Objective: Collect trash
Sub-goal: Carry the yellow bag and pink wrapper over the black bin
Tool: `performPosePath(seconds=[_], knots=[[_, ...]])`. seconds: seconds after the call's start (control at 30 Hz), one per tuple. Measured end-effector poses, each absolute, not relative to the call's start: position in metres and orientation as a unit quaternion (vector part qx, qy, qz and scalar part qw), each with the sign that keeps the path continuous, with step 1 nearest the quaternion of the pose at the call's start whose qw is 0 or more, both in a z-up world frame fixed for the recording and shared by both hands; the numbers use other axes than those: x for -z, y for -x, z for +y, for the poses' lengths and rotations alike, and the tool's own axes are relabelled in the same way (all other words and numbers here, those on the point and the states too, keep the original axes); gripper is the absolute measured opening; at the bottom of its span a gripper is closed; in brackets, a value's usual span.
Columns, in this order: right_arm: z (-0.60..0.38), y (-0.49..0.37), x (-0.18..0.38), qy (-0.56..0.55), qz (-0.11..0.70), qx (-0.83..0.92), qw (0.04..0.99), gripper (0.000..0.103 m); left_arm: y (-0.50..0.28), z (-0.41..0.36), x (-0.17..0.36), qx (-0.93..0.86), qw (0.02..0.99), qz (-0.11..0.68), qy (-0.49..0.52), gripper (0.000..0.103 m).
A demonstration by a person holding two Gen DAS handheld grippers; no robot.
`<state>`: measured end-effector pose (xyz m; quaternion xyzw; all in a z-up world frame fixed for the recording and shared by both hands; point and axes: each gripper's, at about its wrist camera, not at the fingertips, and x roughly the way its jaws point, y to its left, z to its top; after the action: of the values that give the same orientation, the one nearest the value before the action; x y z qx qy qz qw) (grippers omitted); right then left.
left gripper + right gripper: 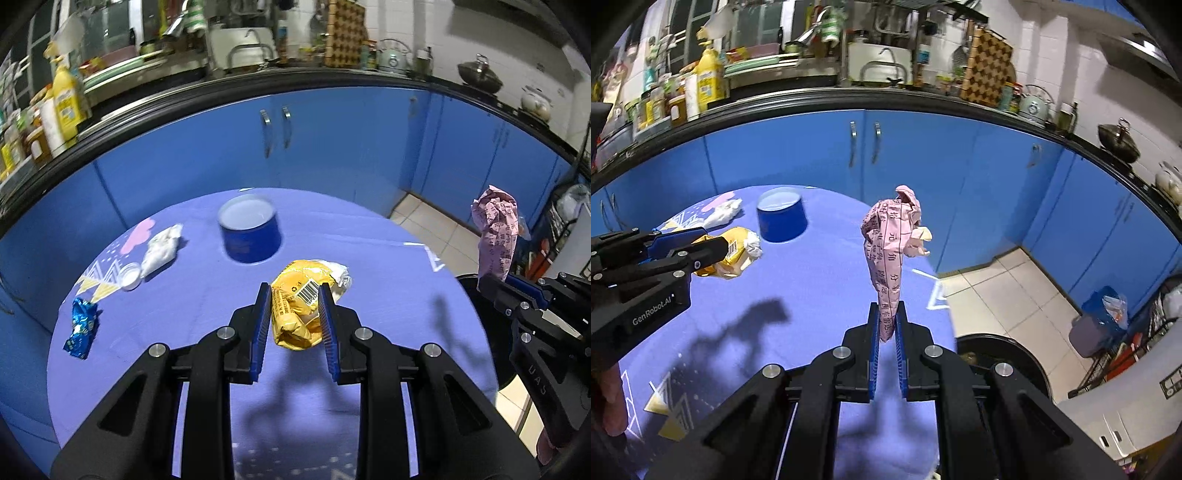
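Note:
My left gripper [294,291] is shut on a crumpled yellow wrapper [299,314] with a barcode, held above the purple table [184,314]. The right gripper [887,312] is shut on a crumpled pink paper [892,251] printed with dark characters, which stands up from the jaws over the table's right edge. In the left wrist view the right gripper [495,286] and the pink paper [495,236] appear at the right. In the right wrist view the left gripper [716,247] with the yellow wrapper [737,251] shows at the left.
On the table lie a blue round tin [249,232], a white crumpled bag [160,251], a white lid [130,275] and a blue foil wrapper [82,323]. A black bin [1004,358] stands on the tiled floor right of the table. Blue cabinets [332,147] run behind.

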<state>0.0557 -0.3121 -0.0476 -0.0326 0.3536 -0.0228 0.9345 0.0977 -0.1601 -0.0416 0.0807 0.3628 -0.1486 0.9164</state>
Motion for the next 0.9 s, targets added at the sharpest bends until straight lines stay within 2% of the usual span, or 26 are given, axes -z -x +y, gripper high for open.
performPosePath(seconds=[0.9], knots=[[-0.422, -0.018, 0.039, -0.029, 0.339, 0.105, 0.934, 0.009, -0.083, -0.278, 0.019, 0.23, 0.904, 0.337, -0.128, 0.027]])
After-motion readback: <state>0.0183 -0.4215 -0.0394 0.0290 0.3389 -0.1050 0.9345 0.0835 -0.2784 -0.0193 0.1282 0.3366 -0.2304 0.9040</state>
